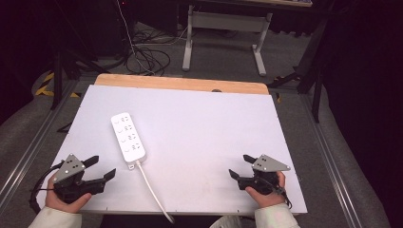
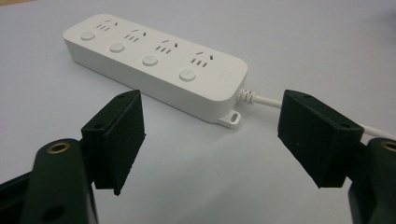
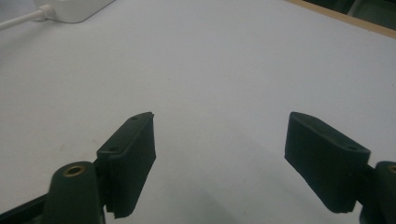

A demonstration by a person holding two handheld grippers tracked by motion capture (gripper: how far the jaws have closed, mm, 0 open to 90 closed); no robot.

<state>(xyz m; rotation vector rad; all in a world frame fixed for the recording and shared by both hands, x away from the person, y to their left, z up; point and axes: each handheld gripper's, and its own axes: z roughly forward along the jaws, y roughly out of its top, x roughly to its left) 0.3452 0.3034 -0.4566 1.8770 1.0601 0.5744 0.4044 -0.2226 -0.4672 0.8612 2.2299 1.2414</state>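
Right claw (image 3: 219,163): both black jaws spread wide, nothing between them, white table (image 3: 224,70) showing in the gap. Far left corner: end of a white power strip (image 3: 77,9) lying on the table, its white cord (image 3: 21,19) running off the left edge. Far right: wooden table edge (image 3: 345,18), a thin strip.

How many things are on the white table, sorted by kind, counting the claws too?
Power strip, white, with its cord: 1
Claws, black, both open and empty: 2, the left claw and the right claw
Total: 3
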